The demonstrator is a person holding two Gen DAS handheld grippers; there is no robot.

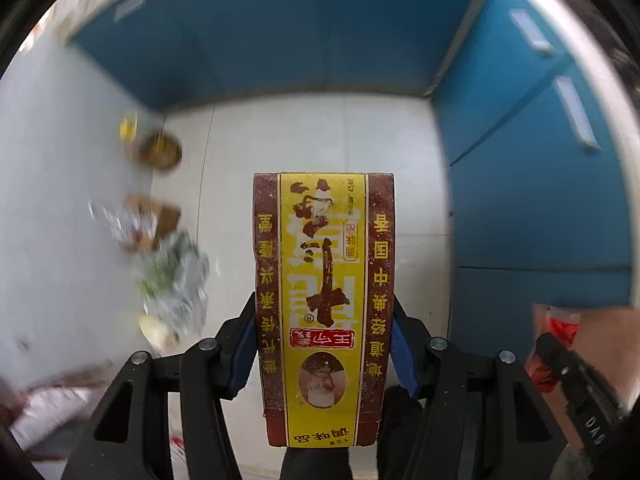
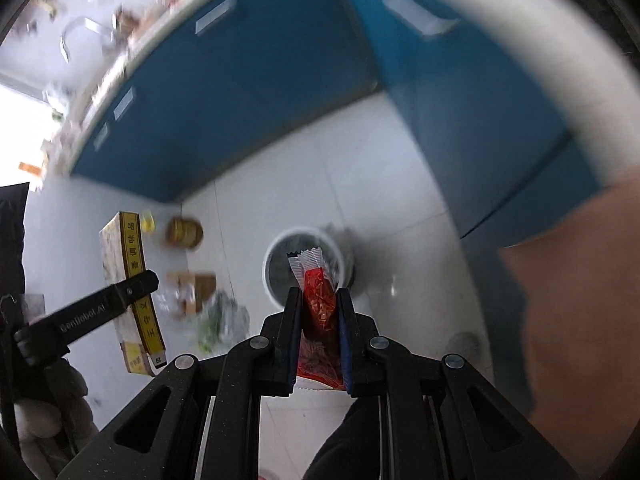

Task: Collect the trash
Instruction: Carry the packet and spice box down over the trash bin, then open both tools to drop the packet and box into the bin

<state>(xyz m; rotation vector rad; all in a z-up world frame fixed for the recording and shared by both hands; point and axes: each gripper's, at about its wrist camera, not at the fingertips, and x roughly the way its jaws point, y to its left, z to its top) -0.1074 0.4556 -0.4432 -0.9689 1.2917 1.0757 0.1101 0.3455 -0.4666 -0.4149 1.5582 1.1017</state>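
Observation:
My left gripper (image 1: 323, 312) is shut on a yellow and brown seasoning box (image 1: 323, 280), held upright above the white tiled floor. The box also shows in the right wrist view (image 2: 132, 292) with the left gripper's finger (image 2: 120, 296) across it. My right gripper (image 2: 319, 300) is shut on a red snack packet (image 2: 318, 300), held above a white round trash bin (image 2: 280, 248) on the floor. The packet also shows at the right edge of the left wrist view (image 1: 556, 340).
More litter lies on the floor at the left: a round yellow-brown lid (image 1: 160, 150), a brown cardboard scrap (image 1: 160, 216), a crumpled clear and green wrapper (image 1: 176, 276). Blue cabinets (image 1: 320, 32) stand behind and to the right. A forearm (image 2: 568, 300) fills the right side.

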